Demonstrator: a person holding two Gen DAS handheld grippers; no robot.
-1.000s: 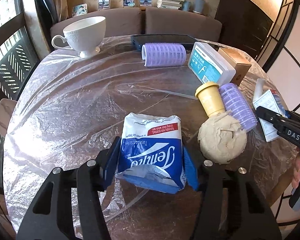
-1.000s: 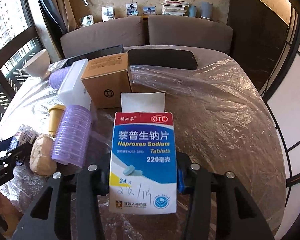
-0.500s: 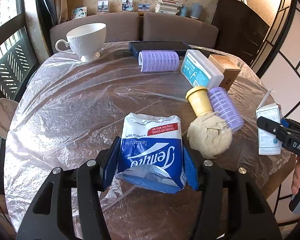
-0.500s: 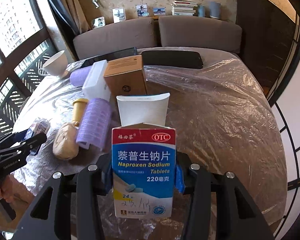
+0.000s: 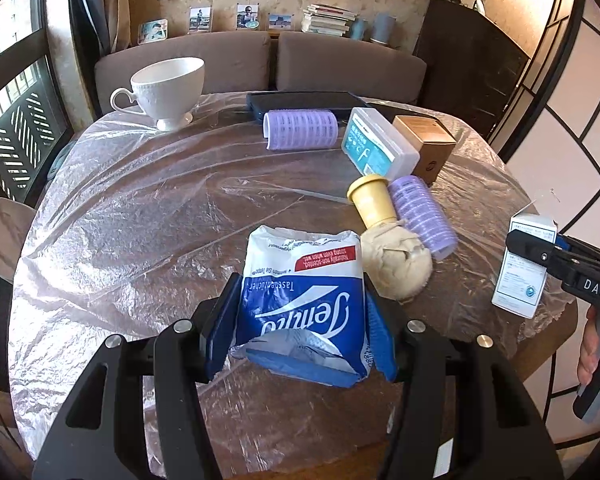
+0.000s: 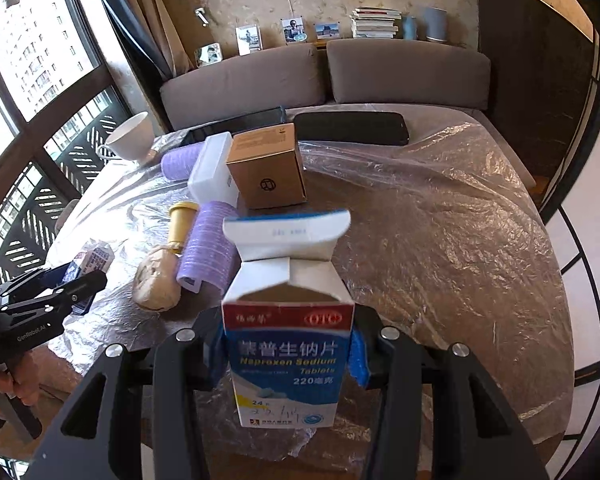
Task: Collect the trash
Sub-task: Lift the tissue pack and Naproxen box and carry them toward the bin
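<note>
Left gripper (image 5: 300,332) clamped partway closed on a blue-and-white tissue pack (image 5: 302,300), held between its fingers (image 5: 222,332) above the plastic-covered worktop (image 5: 140,208). Right gripper (image 6: 286,354) likewise pinching an opened medicine box (image 6: 286,356), flap up. Beyond and left of those fingers, a crumpled beige wad (image 6: 156,282).

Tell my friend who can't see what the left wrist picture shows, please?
The left gripper pinches a blue and white tissue pack over a round table covered in clear plastic. Behind it lie a beige crumpled paper ball, purple hair rollers, small boxes and a white teacup.
</note>
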